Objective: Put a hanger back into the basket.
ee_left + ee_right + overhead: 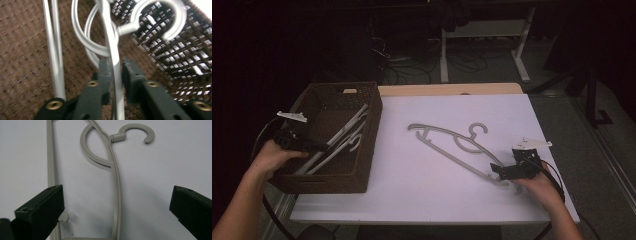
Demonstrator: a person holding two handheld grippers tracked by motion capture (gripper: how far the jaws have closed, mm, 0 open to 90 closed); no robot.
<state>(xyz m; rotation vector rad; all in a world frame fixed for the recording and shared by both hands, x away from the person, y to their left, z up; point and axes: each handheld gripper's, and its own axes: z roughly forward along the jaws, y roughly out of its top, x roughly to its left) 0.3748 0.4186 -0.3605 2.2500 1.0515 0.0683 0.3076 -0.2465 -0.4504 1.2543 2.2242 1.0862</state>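
A brown woven basket (pixel 368 150) stands at the table's left with grey plastic hangers (pixel 343 135) lying in it. My left gripper (pixel 312 146) reaches into it from the left. In the left gripper view its jaws (pixel 116 70) close narrowly on one arm of a hanger (pixel 110 30), whose hook lies against the basket wall (pixel 180 57). Another grey hanger (pixel 447 145) lies flat on the white table. My right gripper (pixel 502 172) is at that hanger's near right end, open wide (pixel 117 207), with the hanger's arm (pixel 115 182) between the jaws and untouched.
A second hanger's bars (pixel 56 50) lie on the basket floor beside the held one. The white table top (pixel 437 195) has a wooden strip (pixel 452 89) along its back edge. Beyond it are white desk legs (pixel 444 55) and floor cables in a dark room.
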